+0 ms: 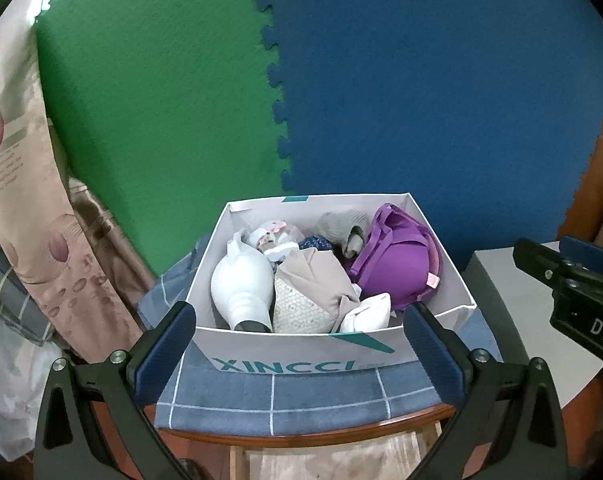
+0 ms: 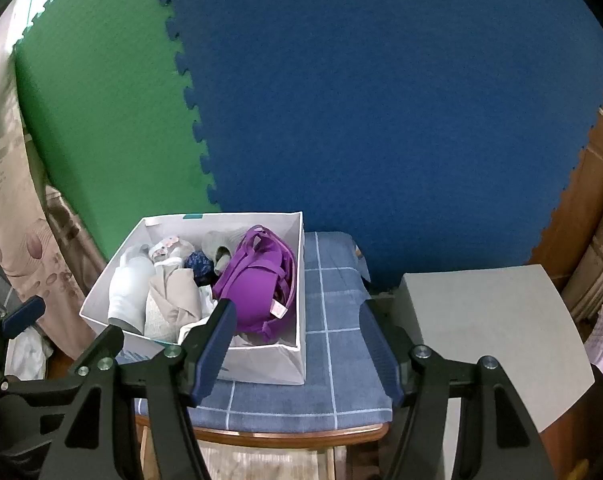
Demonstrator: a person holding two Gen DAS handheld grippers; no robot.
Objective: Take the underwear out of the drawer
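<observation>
A white cardboard box (image 1: 301, 346) (image 2: 261, 364) serves as the drawer and sits on a blue checked cushion (image 1: 301, 398). It holds a purple bra (image 1: 397, 266) (image 2: 253, 286) at the right, a beige folded garment (image 1: 315, 280) in the middle, a white piece (image 1: 245, 280) at the left, and smaller items behind. My left gripper (image 1: 299, 316) stands open just in front of the box's near wall, nothing between its fingers. My right gripper (image 2: 297, 308) is open too, its left finger over the box's near right corner and its right finger over the cushion.
The cushion lies on a wooden stool (image 2: 293, 436). A grey table top (image 2: 489, 320) stands to the right of it. Green (image 1: 161, 80) and blue (image 1: 421, 80) foam mats cover the wall behind. A patterned curtain (image 1: 25, 184) hangs at the left.
</observation>
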